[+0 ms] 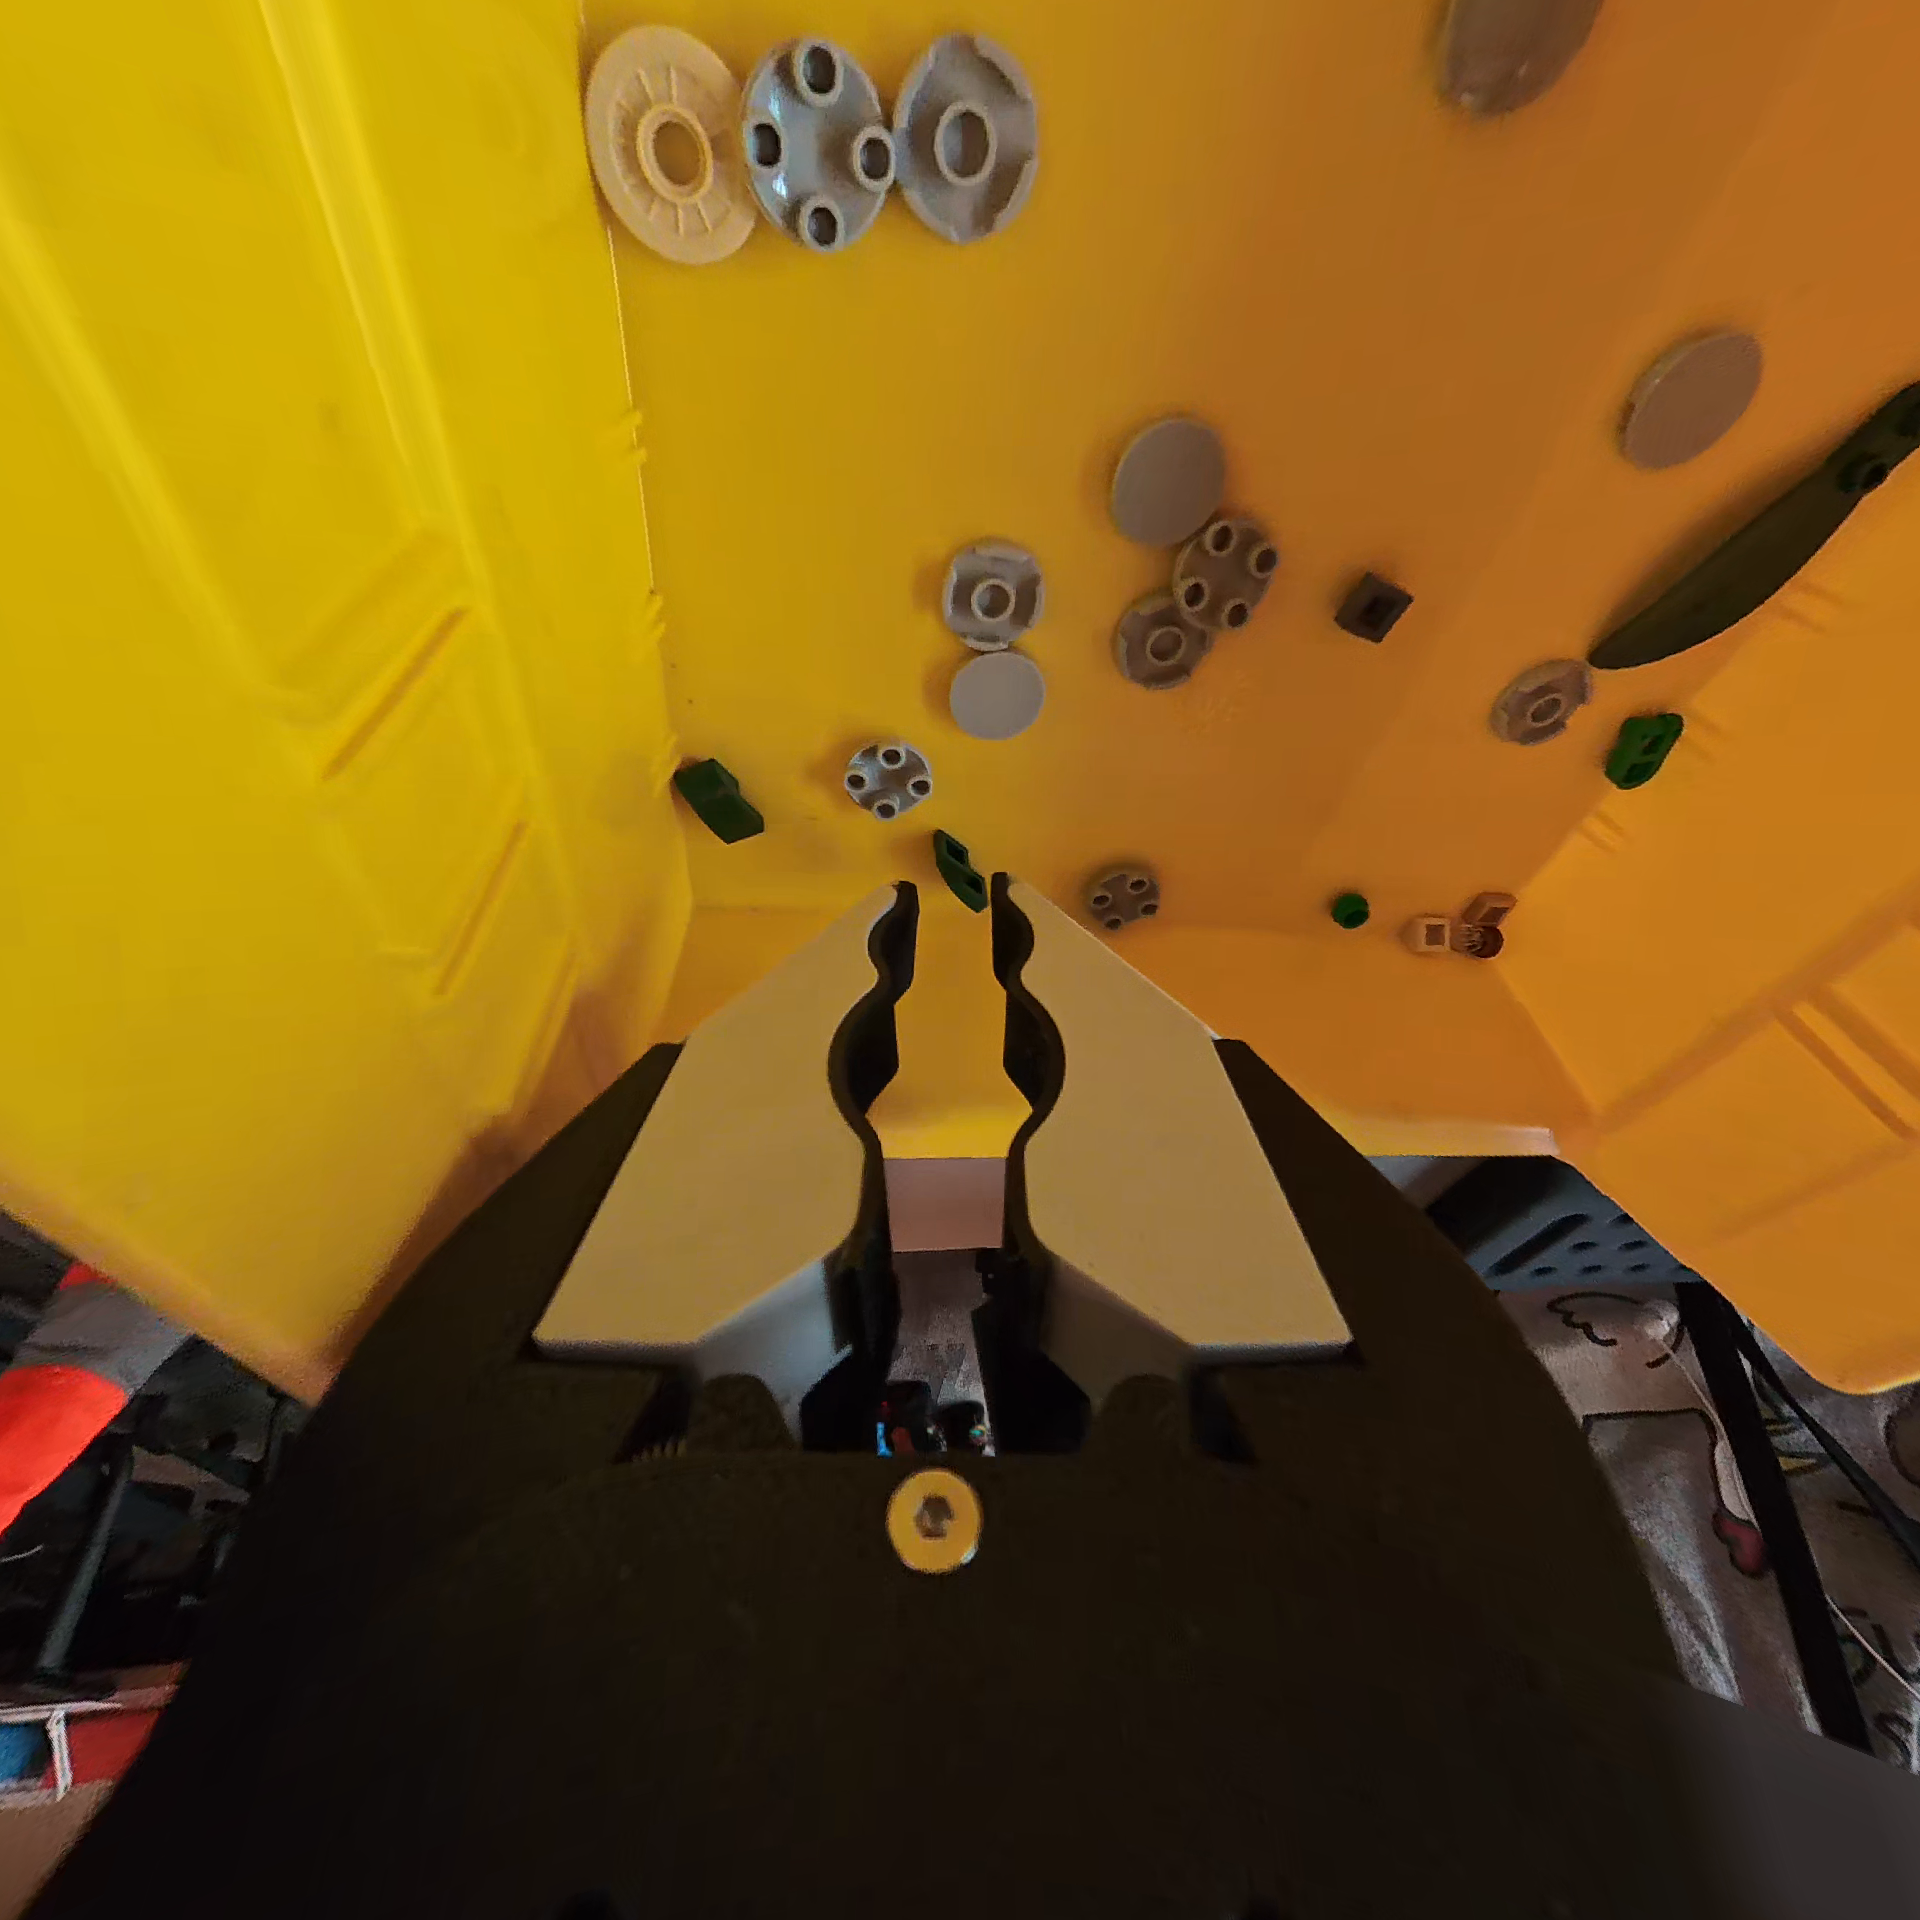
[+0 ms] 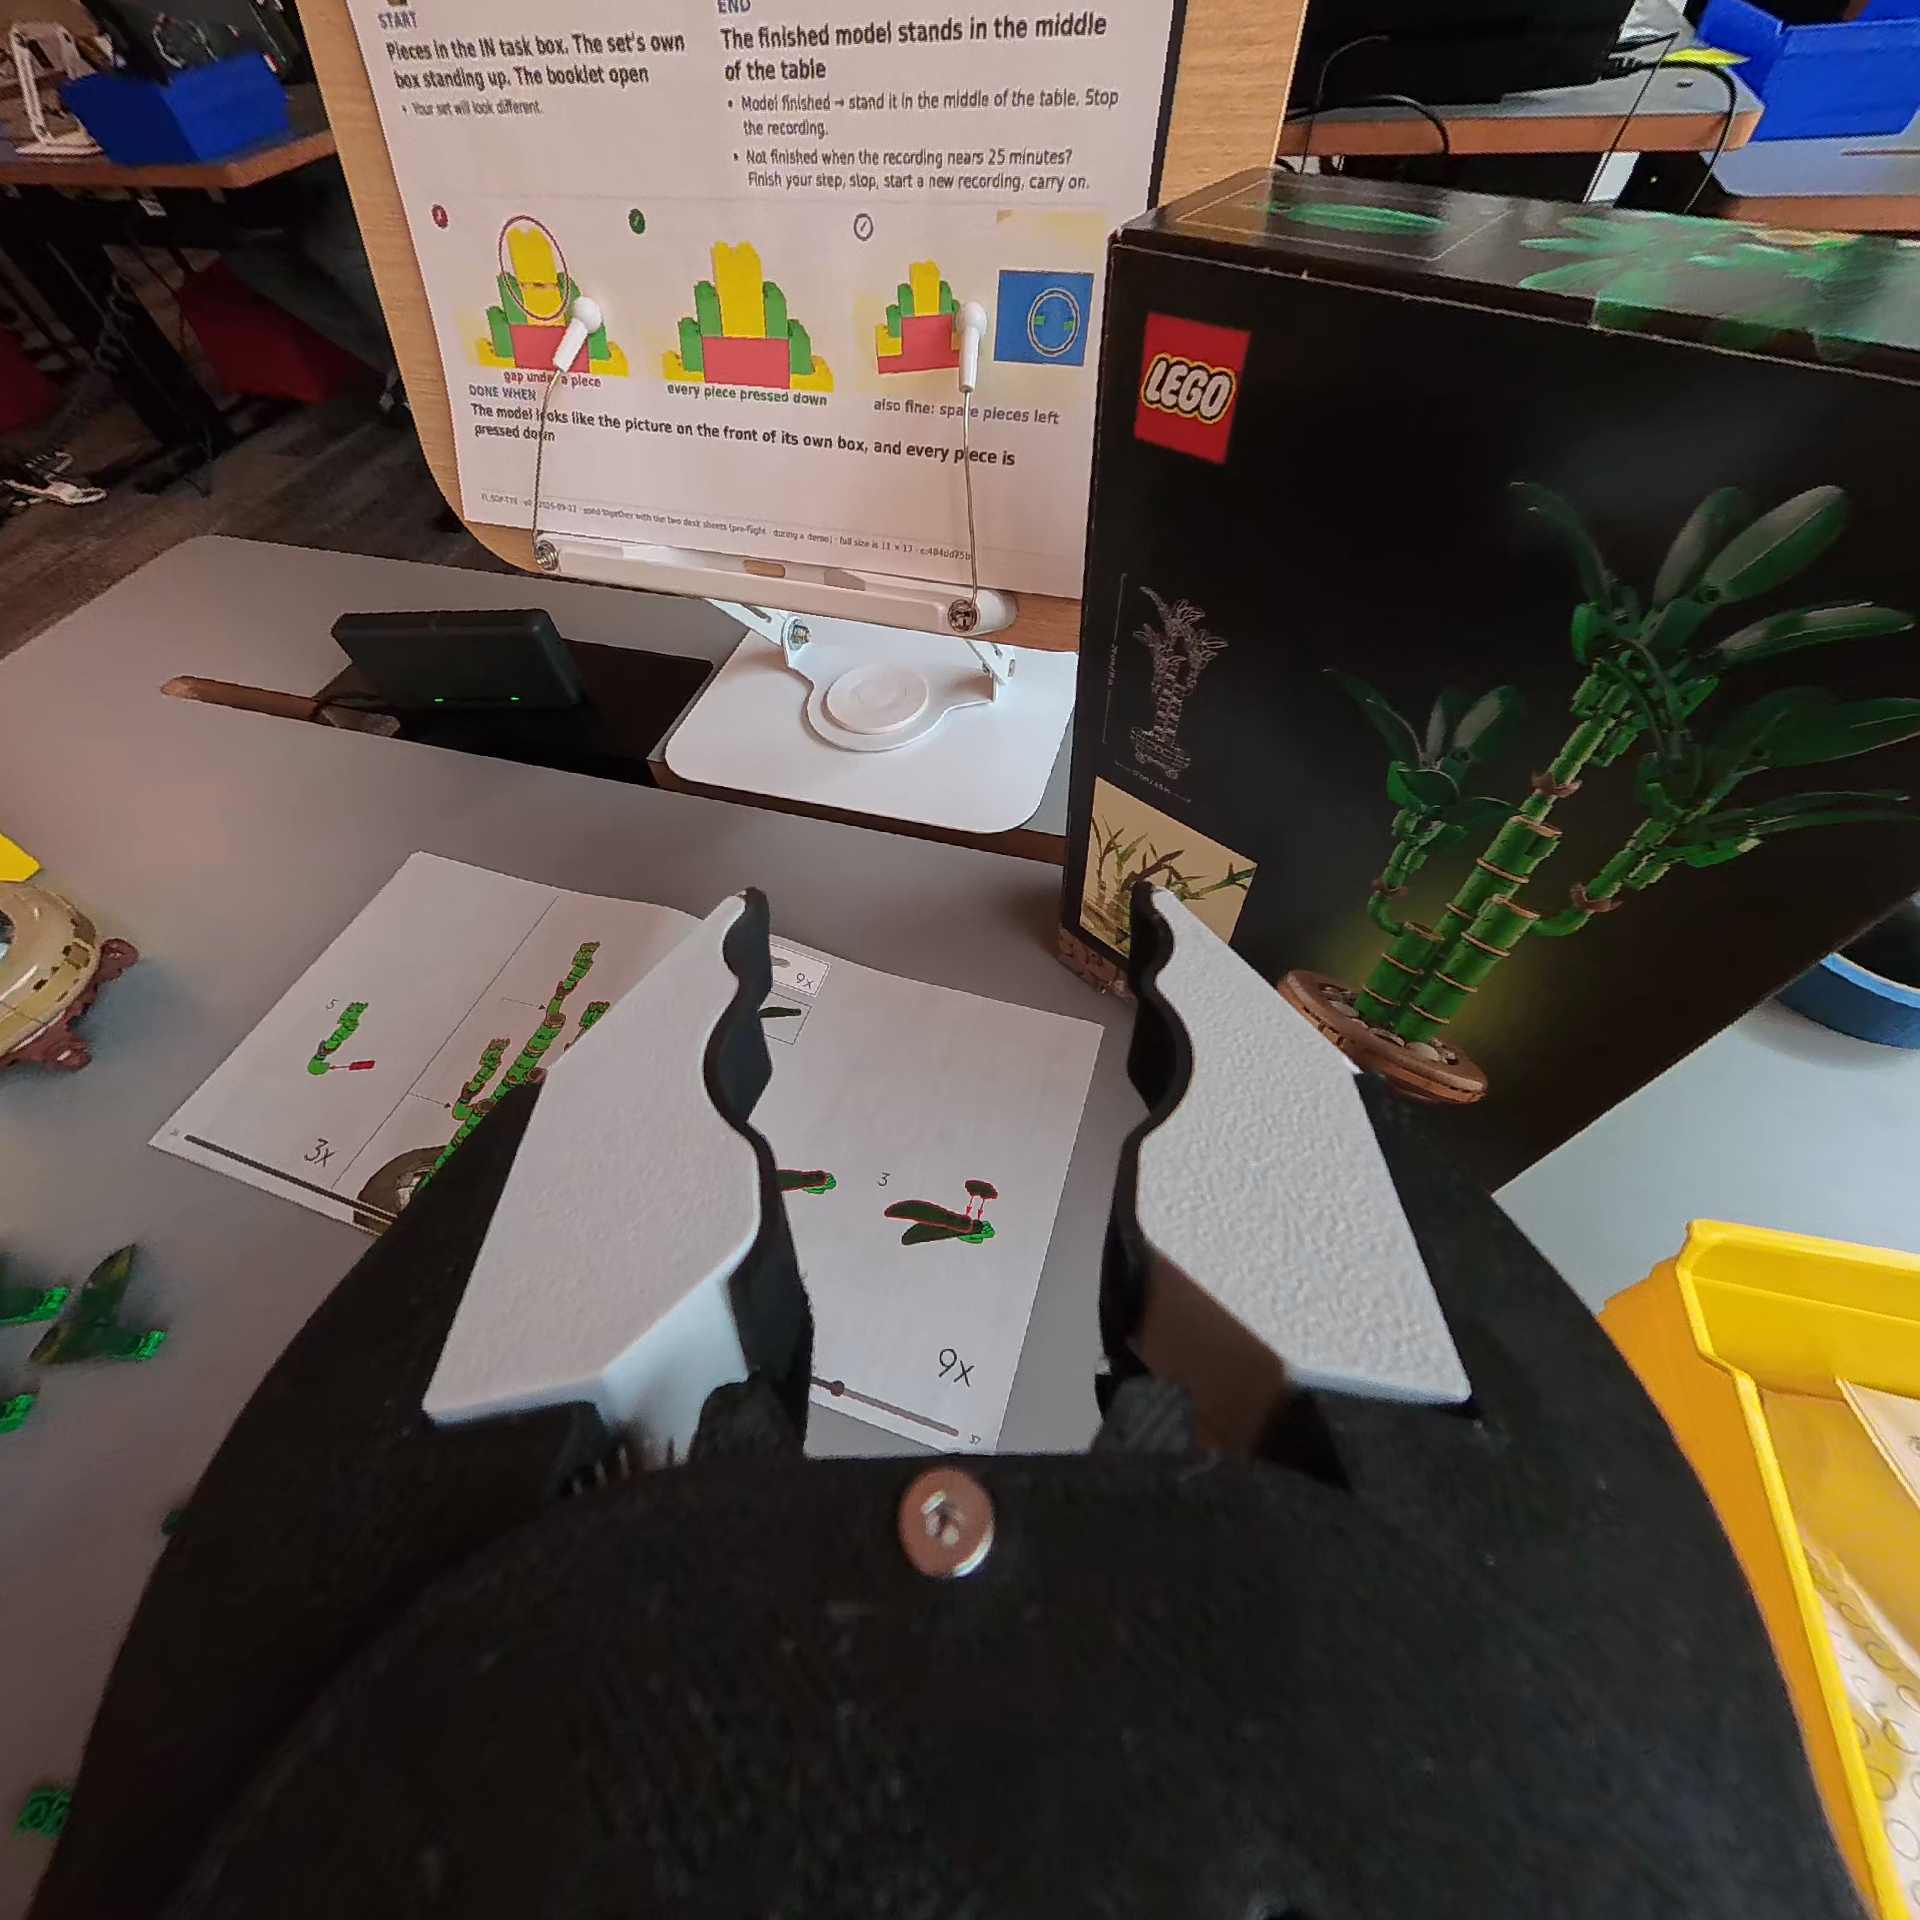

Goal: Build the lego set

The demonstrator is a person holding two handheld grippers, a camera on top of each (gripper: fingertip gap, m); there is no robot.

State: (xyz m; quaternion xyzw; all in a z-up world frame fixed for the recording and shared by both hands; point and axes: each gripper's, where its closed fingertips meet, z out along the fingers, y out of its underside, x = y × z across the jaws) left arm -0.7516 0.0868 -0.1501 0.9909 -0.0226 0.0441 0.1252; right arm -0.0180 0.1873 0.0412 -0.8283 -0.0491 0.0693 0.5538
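Observation:
My left gripper [image 1: 950, 886] is down inside a yellow bin [image 1: 1351, 260] of loose pieces. Its jaws stand a narrow gap apart. A small green clip piece [image 1: 961, 869] lies on the bin floor right at the tips, partly between them; no grip on it shows. Around it are several grey round plates [image 1: 888, 779], grey round tiles [image 1: 995, 694], another green piece [image 1: 717, 798] and a dark green leaf [image 1: 1756, 561]. My right gripper [image 2: 948, 899] is wide open and empty above the open instruction booklet [image 2: 935, 1091].
The set's black box [image 2: 1455, 675] stands at the right, the yellow bin's corner [image 2: 1766, 1351] at bottom right. Green leaf pieces [image 2: 99, 1320] and a partly built round base [image 2: 42, 977] lie at the left. A sheet stand [image 2: 873, 717] and a black device [image 2: 457, 655] are behind.

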